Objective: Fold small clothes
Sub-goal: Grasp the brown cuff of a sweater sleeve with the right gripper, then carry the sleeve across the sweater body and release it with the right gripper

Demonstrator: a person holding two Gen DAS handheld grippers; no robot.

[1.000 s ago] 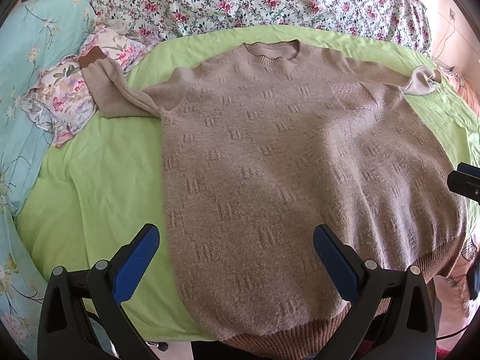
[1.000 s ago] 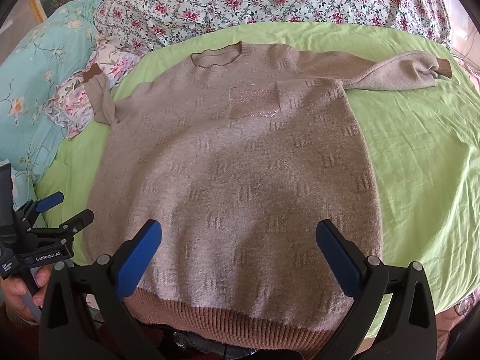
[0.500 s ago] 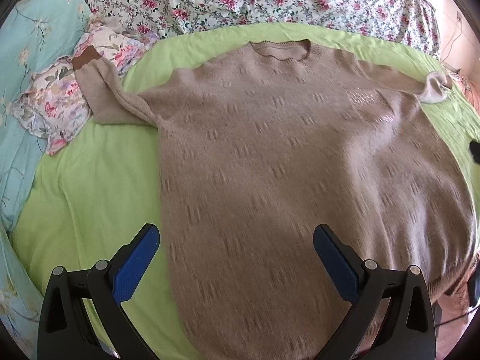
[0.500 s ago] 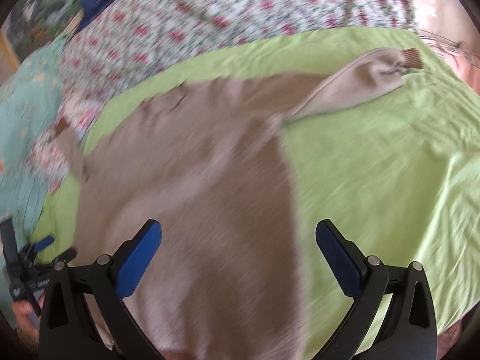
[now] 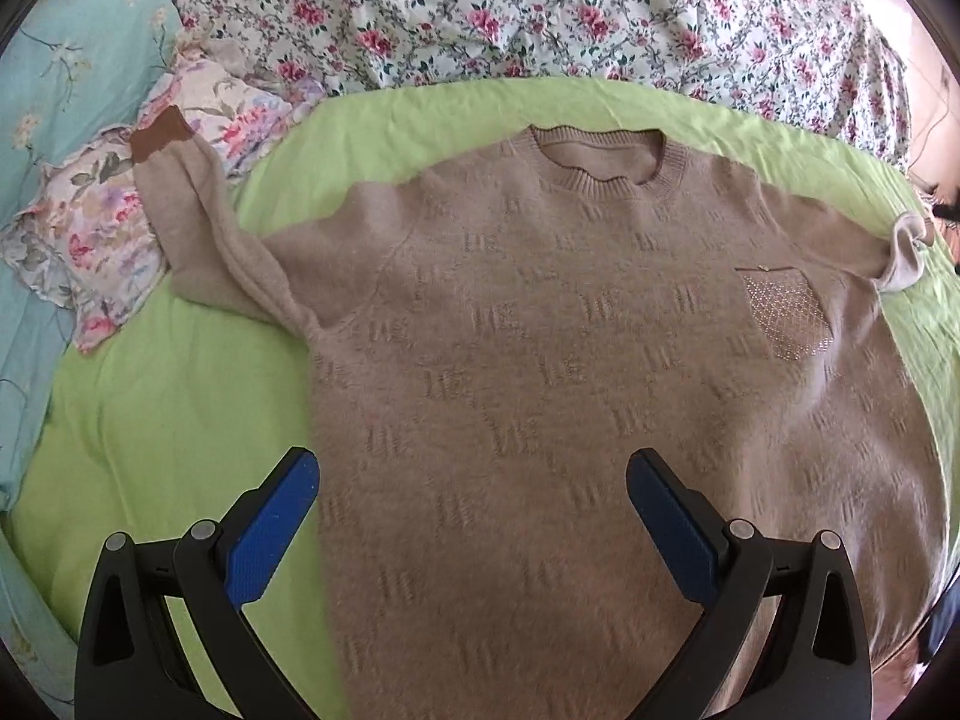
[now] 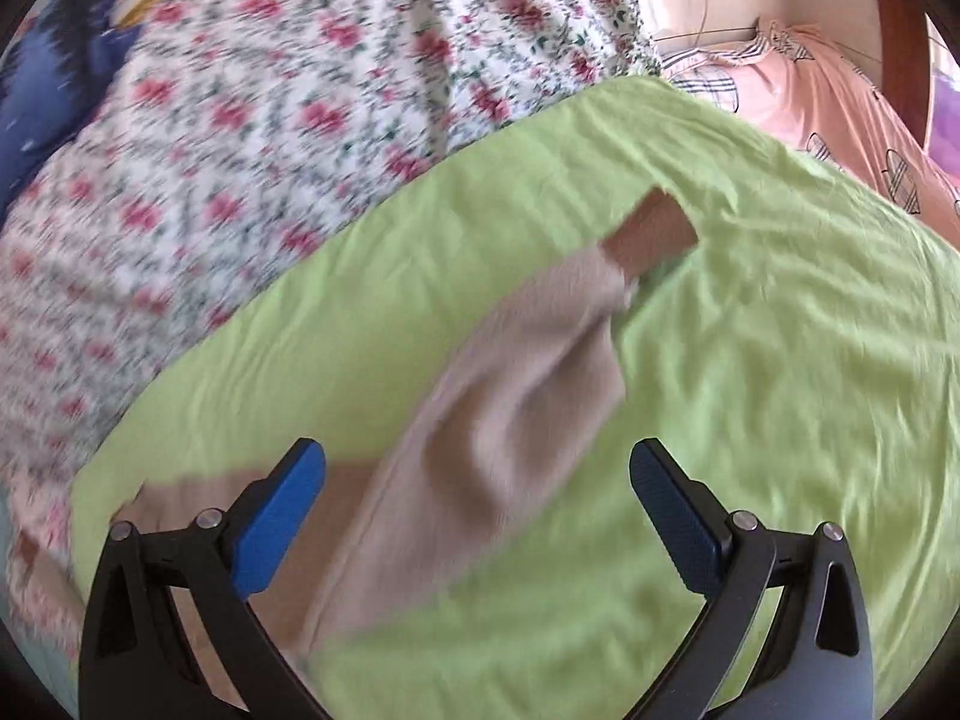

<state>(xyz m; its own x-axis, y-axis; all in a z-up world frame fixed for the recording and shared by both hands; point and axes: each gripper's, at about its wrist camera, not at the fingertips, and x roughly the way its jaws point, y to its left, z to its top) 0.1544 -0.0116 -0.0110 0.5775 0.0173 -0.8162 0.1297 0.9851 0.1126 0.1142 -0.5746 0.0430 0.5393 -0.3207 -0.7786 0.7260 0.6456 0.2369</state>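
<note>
Left gripper (image 5: 471,501): jaws apart, empty, above sweater (image 5: 600,360) spread flat on green sheet (image 5: 150,420), apparently for folding. Right gripper (image 6: 477,495): jaws apart, empty, aimed along sleeve (image 6: 510,396), probably first fold.

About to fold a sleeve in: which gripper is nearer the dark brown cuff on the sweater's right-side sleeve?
Right. The right gripper hangs open over that sleeve, its dark brown cuff just ahead. The left gripper, also open, hovers over the beige knit sweater body, far from it.
</note>
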